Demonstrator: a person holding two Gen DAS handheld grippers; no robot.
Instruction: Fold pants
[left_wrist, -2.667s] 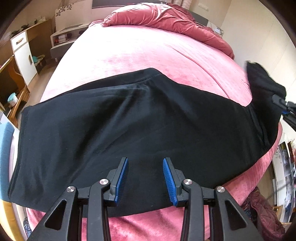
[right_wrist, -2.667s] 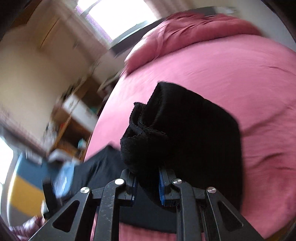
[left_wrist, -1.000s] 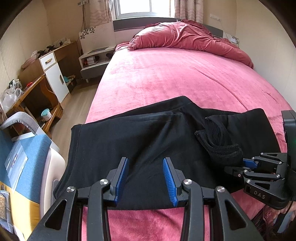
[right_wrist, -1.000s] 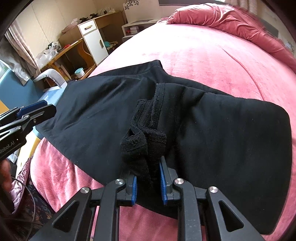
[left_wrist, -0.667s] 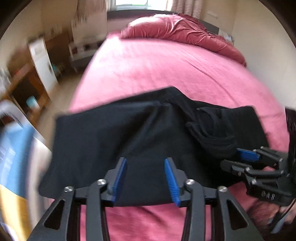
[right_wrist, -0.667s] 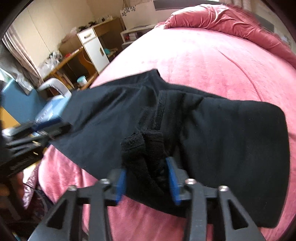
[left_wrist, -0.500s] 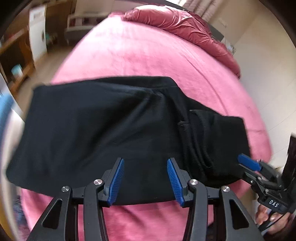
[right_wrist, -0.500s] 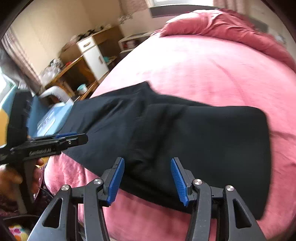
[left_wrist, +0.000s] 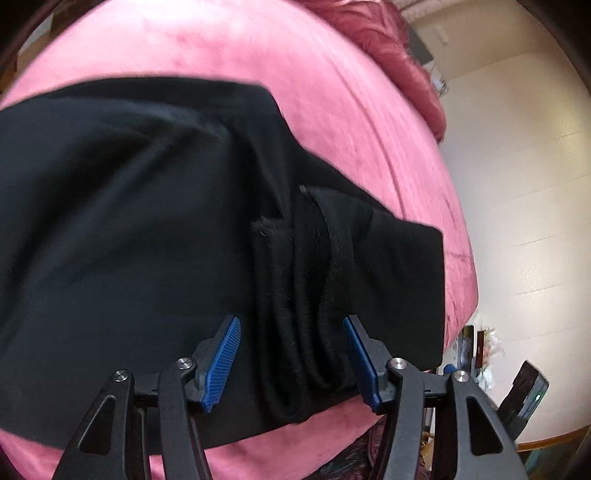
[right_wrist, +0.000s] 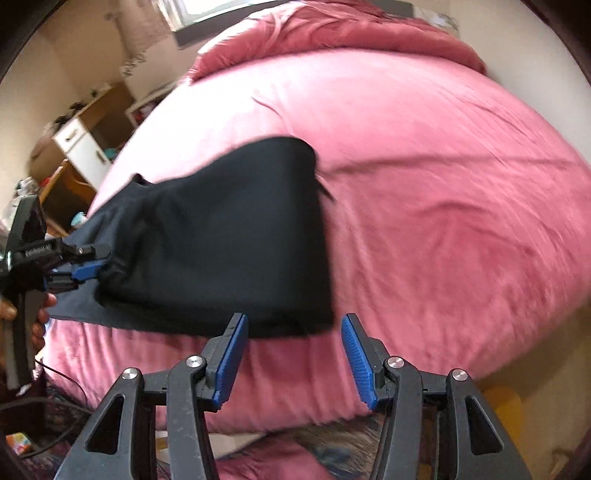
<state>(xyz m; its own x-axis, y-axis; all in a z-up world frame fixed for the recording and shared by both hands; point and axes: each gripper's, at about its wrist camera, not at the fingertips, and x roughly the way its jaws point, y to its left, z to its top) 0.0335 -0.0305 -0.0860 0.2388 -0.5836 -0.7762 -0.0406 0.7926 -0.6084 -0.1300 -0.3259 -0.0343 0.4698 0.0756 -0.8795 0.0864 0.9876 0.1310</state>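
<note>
Black pants (right_wrist: 221, 240) lie across the near side of the pink bed (right_wrist: 443, 184), one end folded back over the rest. In the left wrist view my left gripper (left_wrist: 291, 363) points down at the bunched hem of that fold (left_wrist: 306, 295). Its jaws are opening, and the bunch stands between the blue pads without being pinched. The right wrist view shows that left gripper (right_wrist: 98, 260) at the pants' left side, in a hand (right_wrist: 37, 321). My right gripper (right_wrist: 293, 362) hangs open over the bed's front edge, just short of the fold's near right corner, with nothing between its fingers.
A crumpled pink duvet (right_wrist: 332, 33) is heaped at the head of the bed. A wooden desk with a white cabinet (right_wrist: 81, 147) stands left of the bed. A pale wall (left_wrist: 517, 184) runs along the right side. Clutter lies on the floor below the front edge.
The right gripper let go of the bunched hem it carried and drew back toward the right. The fold now lies on the pants. The left gripper swung over to the bunch and its jaws widened.
</note>
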